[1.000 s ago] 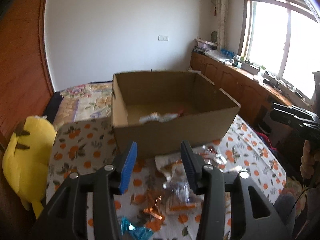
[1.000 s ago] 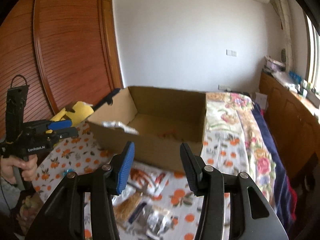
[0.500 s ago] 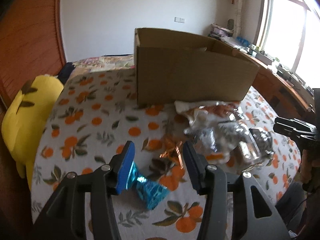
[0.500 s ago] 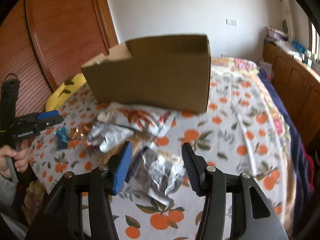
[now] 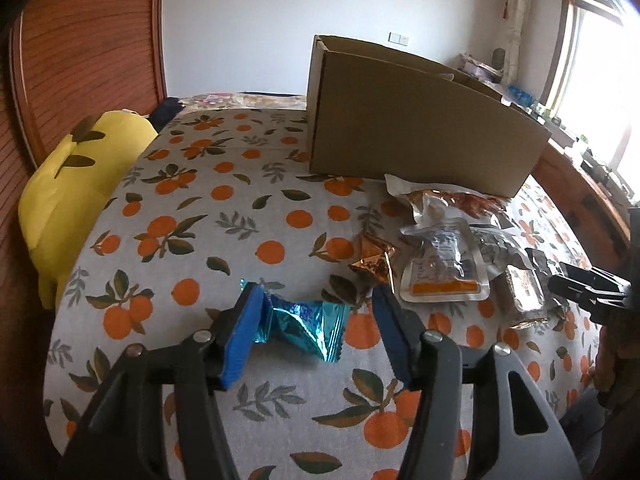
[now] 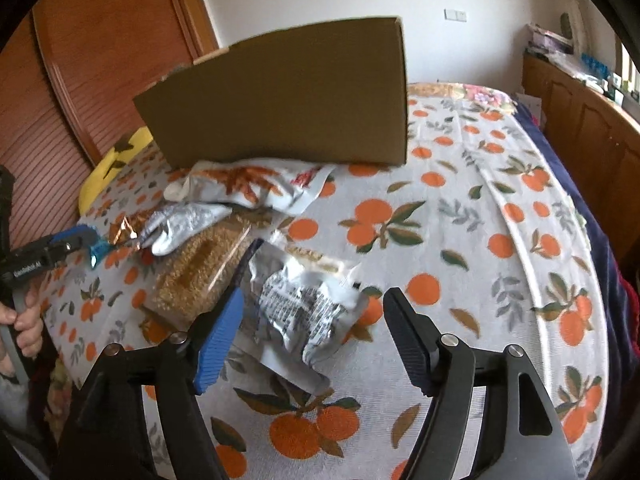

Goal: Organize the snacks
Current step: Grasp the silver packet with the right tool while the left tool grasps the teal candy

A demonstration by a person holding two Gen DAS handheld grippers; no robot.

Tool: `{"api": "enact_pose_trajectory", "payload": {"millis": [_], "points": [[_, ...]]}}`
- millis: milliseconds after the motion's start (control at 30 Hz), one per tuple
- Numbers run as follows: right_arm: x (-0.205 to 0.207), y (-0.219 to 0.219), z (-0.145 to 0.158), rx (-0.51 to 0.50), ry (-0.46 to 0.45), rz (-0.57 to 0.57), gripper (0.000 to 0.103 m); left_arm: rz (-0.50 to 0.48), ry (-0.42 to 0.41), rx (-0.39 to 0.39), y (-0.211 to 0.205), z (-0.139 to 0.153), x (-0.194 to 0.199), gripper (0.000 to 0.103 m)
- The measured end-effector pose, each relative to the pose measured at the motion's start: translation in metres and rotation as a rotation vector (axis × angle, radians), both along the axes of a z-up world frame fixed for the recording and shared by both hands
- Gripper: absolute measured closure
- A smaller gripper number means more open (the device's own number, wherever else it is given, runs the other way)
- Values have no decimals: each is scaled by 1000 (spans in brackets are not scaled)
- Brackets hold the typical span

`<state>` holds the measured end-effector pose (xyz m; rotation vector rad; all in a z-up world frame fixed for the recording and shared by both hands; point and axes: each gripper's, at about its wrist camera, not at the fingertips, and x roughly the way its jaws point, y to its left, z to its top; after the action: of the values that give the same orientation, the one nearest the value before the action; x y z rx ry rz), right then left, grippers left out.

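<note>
A brown cardboard box [image 5: 416, 124] stands on the orange-print cloth; it also shows in the right wrist view [image 6: 288, 96]. My left gripper [image 5: 316, 312] is open, low over the cloth, with a crumpled blue foil snack [image 5: 304, 324] between its fingers. Beyond it lie a copper foil snack [image 5: 374, 258] and several clear and silver packets [image 5: 444, 268]. My right gripper [image 6: 314, 308] is open around a crinkled silver packet [image 6: 304, 312]. A clear packet of brown grains [image 6: 200, 268] lies left of it, and a white-and-orange bag [image 6: 256, 188] lies by the box.
A yellow plush toy [image 5: 76, 184] sits at the table's left edge. A wooden sliding door [image 6: 104, 64] stands behind. A wooden cabinet [image 6: 580, 112] runs along the right wall. The left gripper also shows in the right wrist view [image 6: 86, 242].
Both grippers have dropped from above the box down to the cloth. The left now straddles the blue snack; the right now straddles the silver packet.
</note>
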<state>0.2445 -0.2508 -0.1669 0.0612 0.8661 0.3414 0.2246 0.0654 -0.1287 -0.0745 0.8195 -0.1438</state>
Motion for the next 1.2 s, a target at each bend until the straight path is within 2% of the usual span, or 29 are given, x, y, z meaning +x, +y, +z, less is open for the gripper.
{"api": "enact_pose_trajectory", "payload": {"millis": [233, 433, 700, 800, 833, 867, 900, 933, 967, 1033, 1200], "points": [[2, 5, -3, -9, 7, 24, 29, 66, -42, -7, 11, 9, -10, 44], [0, 0, -3, 25, -7, 18, 46, 100, 23, -16, 14, -6, -8, 44], [-6, -4, 0, 65, -34, 13, 56, 92, 53, -34, 8, -13, 1, 44], [-10, -6, 3, 76, -51, 8, 67, 88, 62, -42, 6, -17, 5, 44], [-13, -7, 4, 85, -56, 7, 73, 88, 63, -47, 5, -18, 6, 44], [-15, -9, 4, 98, -57, 7, 78, 86, 59, -53, 5, -18, 6, 45], [-17, -10, 5, 111, -57, 6, 79, 85, 53, -58, 5, -19, 6, 49], [-19, -11, 5, 121, -57, 6, 80, 87, 50, -59, 5, -19, 5, 55], [-21, -10, 7, 124, -62, 5, 81, 81, 46, -62, 4, -19, 5, 66], [-25, -9, 10, 125, -73, 10, 84, 69, 37, -56, 3, -18, 4, 77], [-30, -4, 22, 133, -93, 29, 88, 39, 2, -48, -3, -11, -2, 83]]}}
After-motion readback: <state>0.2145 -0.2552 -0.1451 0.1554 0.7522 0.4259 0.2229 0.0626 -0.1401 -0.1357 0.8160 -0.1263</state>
